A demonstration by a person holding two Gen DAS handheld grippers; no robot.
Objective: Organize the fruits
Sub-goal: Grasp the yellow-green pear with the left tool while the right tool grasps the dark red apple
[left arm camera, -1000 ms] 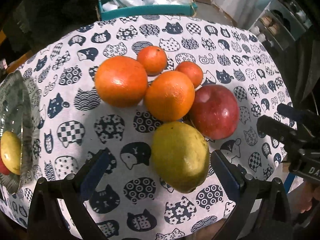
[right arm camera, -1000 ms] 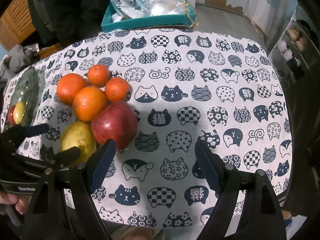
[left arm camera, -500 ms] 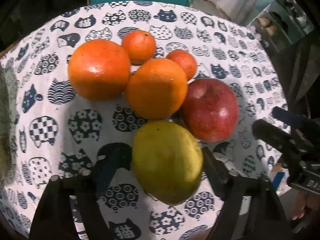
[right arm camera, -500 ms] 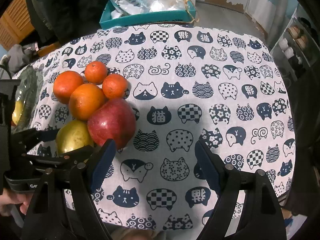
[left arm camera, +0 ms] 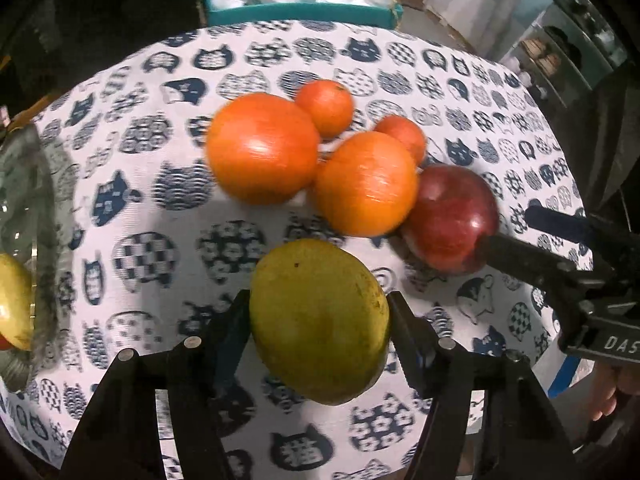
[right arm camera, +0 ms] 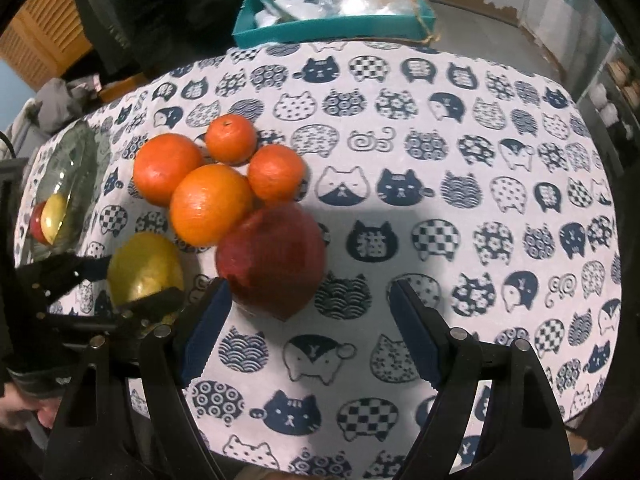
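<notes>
— Since a second ago our left gripper (left arm camera: 320, 336) has been closing its jaws, and now the pads press both flanks of the yellow-green oval mango (left arm camera: 318, 330); we have it clamped at the near side of the fruit cluster.

— Agreed. Going left to right, we see the clear glass bowl (right arm camera: 78, 168) at the table's left edge with a yellow fruit and a red one inside, then our mango, then two large round oranges (right arm camera: 210, 204) touching each other, with two small tangerines (right arm camera: 231, 139) behind them.

— And the dark red apple (right arm camera: 272, 258)?

— It sits on the cat-print white tablecloth (right arm camera: 460, 160), touching the nearer orange. Our right gripper (right arm camera: 308, 332) has dropped closer to it, jaws spread wide, holding nothing; the left pad is just beside the apple.
</notes>
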